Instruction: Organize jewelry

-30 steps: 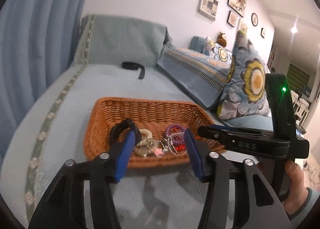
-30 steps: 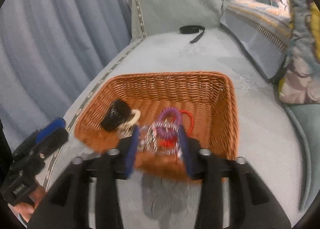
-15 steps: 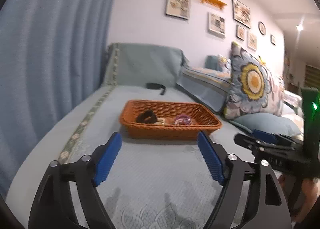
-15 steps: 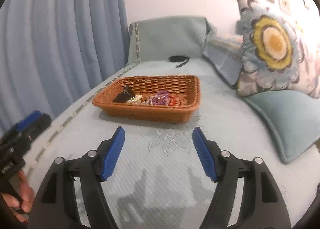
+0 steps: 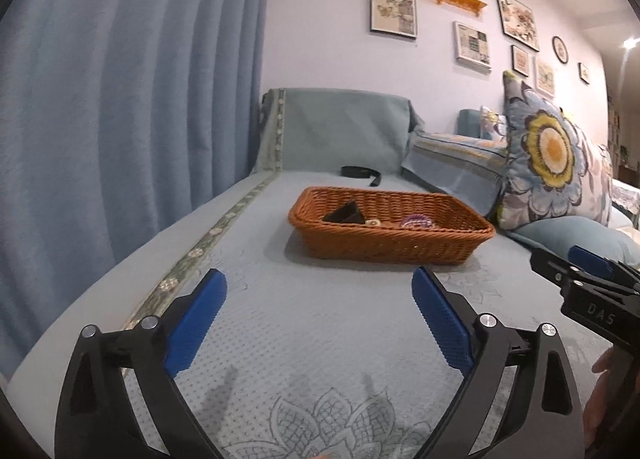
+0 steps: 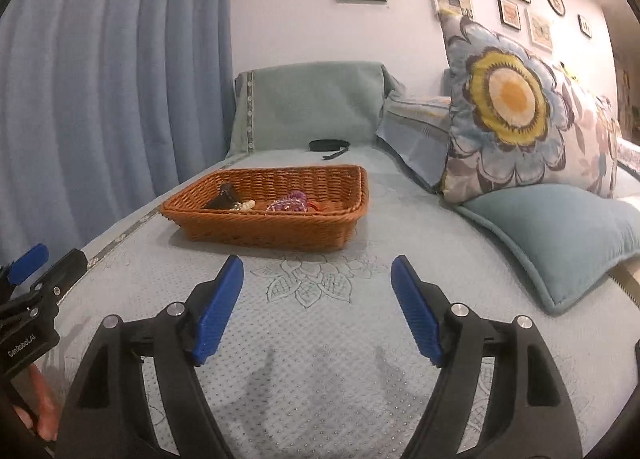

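Note:
A brown wicker basket [image 5: 394, 243] [image 6: 276, 227] stands on the light blue sofa seat. In it lie a black item [image 6: 223, 197], a cream piece [image 6: 245, 205] and a purple coil bracelet [image 6: 289, 202] beside something red. My left gripper [image 5: 318, 291] is open and empty, low over the seat, well short of the basket. My right gripper [image 6: 318, 277] is open and empty too, also short of the basket. Each gripper shows at the edge of the other's view: the right one [image 5: 580, 271] and the left one [image 6: 36, 263].
A black strap [image 5: 360, 171] [image 6: 329, 145] lies on the seat behind the basket, by the sofa arm. A flowered cushion [image 6: 520, 115] and a plain teal cushion [image 6: 560, 235] lean at the right. A blue curtain [image 5: 120, 99] hangs along the left.
Both grippers have pulled back from over the basket and dropped low to the seat. Their jaws have opened wider. The jewelry stays in the basket.

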